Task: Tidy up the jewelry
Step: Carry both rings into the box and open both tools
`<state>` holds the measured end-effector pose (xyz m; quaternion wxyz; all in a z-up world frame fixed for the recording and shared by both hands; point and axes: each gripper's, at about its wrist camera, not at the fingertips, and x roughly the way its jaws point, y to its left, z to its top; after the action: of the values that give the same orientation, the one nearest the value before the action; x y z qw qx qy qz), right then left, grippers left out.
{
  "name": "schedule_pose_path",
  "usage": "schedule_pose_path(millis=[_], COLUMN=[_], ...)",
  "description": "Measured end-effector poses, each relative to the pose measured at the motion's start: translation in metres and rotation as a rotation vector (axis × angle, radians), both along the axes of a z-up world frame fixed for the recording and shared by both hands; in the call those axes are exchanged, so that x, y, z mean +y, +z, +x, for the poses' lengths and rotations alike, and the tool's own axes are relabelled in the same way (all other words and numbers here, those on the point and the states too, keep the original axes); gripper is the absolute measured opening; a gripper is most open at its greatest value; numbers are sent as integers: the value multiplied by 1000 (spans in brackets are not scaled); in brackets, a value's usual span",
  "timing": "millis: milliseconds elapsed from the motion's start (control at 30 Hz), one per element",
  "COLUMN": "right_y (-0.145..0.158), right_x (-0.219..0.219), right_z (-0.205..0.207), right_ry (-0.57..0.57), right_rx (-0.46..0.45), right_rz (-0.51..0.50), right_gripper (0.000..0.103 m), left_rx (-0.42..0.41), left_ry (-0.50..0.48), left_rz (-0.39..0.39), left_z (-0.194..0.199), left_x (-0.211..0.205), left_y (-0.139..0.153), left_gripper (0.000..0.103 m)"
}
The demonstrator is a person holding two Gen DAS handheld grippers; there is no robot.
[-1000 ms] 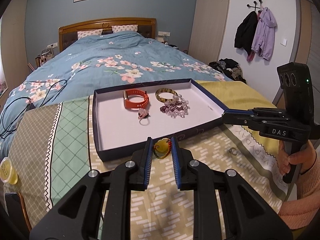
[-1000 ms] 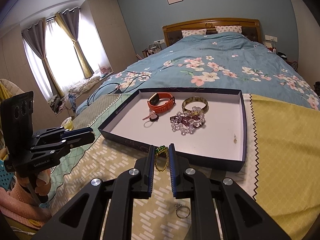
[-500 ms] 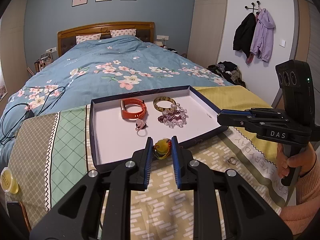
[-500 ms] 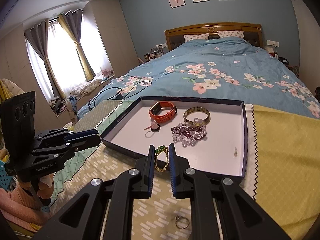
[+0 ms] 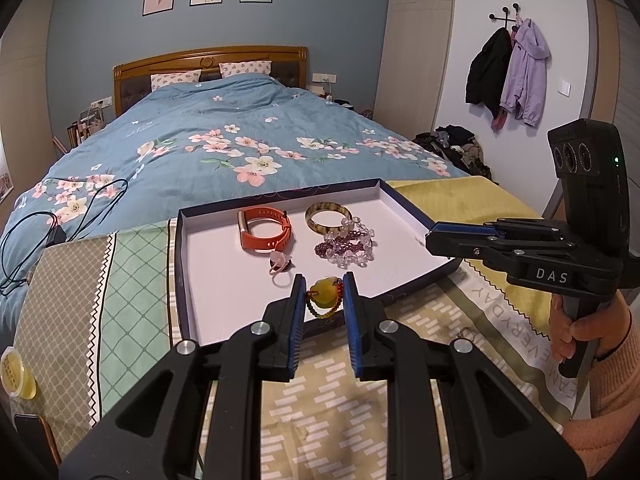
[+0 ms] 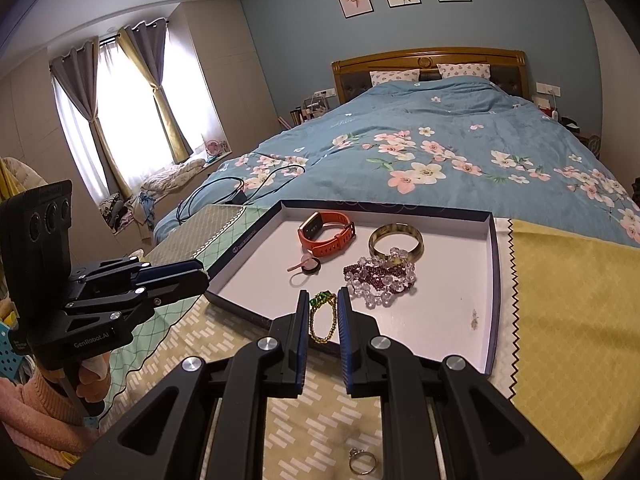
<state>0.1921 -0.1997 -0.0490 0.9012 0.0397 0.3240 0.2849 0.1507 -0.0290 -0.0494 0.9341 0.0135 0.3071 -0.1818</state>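
The left gripper (image 5: 323, 295) pinched a bracelet of small coloured beads with a yellow-green stone (image 5: 325, 294) between its blue pads, held just above the near wall of the shallow dark-blue tray with a white floor (image 5: 208, 276). The right gripper (image 6: 323, 307) had its jaws closed on a gold chain with green stones (image 6: 322, 316), which dangled over the tray's near edge. Inside lay an orange strap watch (image 6: 326, 233), a mottled amber bangle (image 6: 395, 239) and a heap of clear and purple bead strands (image 6: 380, 278), with a small pink ring (image 6: 304, 267) beside the watch. To do the step well, each piece probably needed carrying clear past the rim to bare white floor, left piece to the near left, chain to the near right, so neither tangled with the bead heap. Lowering until the dangling loop rested before parting the jaws would likely keep it from bouncing out. A silver ring (image 6: 362, 460) lay on the patterned yellow cloth (image 6: 320, 432), not yet collected.
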Motion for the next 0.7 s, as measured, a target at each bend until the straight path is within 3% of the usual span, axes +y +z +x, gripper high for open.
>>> schedule_pose_path(millis=[700], right_y=[3], right_x=[2], right_z=[16], right_ry=[4], right_rx=[1], right_rz=[7], right_gripper=[12], left_rx=[-3], left_ry=[10], left_rz=[6], left_z=[19], left_x=[-4], left_y=[0], left_gripper=[19])
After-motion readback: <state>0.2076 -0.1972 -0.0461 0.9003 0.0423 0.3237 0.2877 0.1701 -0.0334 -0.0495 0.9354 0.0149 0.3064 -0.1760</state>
